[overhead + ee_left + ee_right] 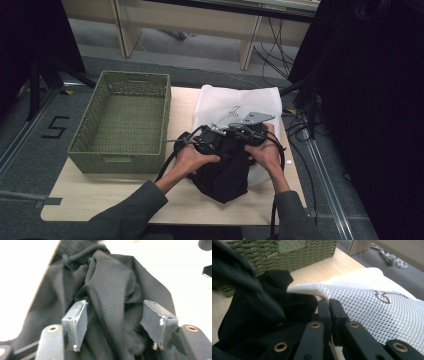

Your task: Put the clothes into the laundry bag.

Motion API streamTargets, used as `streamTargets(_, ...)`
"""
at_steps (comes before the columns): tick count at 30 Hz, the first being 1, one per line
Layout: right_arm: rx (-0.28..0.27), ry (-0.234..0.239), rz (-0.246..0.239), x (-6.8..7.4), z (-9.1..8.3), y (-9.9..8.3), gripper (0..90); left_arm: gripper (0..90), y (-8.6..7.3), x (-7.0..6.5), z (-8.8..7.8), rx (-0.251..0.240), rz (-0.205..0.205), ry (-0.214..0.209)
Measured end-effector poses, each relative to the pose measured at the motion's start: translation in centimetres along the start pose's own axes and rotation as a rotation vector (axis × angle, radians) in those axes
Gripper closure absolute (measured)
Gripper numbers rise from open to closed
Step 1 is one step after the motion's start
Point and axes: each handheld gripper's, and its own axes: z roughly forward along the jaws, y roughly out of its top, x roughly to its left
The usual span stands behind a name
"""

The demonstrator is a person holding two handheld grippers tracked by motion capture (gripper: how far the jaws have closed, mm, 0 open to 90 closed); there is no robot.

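Wooden counter [100, 197], black garment [222, 172] half out of white mesh bag [240, 100].
Soft, limp, light; best pinched at a fold: left hand-held gripper [115, 325] wide over cloth, right hand-held gripper [329, 305] clamped on bag edge.

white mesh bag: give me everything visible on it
The white mesh bag lies flat on the wooden table, right of the green woven basket. It looks like soft honeycomb netting with a small dark embroidered mark on top. Its near edge is lifted: the right tool is shut on that edge. A crumpled black garment sits against the bag's opening, partly covering its near side. A zipper runs along the bag's edge in the left gripper view.
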Motion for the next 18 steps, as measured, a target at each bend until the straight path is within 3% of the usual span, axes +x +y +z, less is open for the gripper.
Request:
streamTargets(1, -0.003, -0.008, 0.01, 0.0, 0.0, -0.2, 88.9, 32.4, 0.1, 0.1, -0.7, -0.001, 0.005, -0.004)
streamTargets(2, 0.006, -0.007, 0.015, -0.2, -0.2, -0.3, 88.9, 32.8, 0.2, 0.7, -1.9, -0.027, 0.014, 0.019)
streamTargets(3, 0.006, -0.007, 0.015, -0.2, -0.2, -0.3, 88.9, 34.0, 0.2, 0.7, -1.9, -0.027, 0.014, 0.019)
streamTargets(6, 0.004, -0.008, 0.014, -0.2, -0.2, -0.4, 88.9, 37.3, 0.6, 2.0, -3.1, -0.03, 0.022, 0.077)
streamTargets(7, 0.005, -0.003, 0.003, -0.2, -0.1, -0.4, 88.9, 42.7, 0.8, 2.6, -3.2, -0.038, 0.026, 0.093)
streamTargets(12, 0.002, -0.007, 0.02, -0.1, -0.2, -0.4, 88.9, 49.3, 1.3, 4.2, -2.7, -0.012, 0.054, 0.182)
streamTargets(15, -0.004, -0.006, 0.022, -0.1, -0.2, -0.3, 88.9, 49.9, 1.5, 4.6, -1.8, 0.014, 0.064, 0.179)
streamTargets(18, -0.003, -0.002, 0.009, -0.2, -0.2, -0.2, 88.9, 50.7, 1.7, 4.4, -0.8, 0.04, 0.098, 0.189)
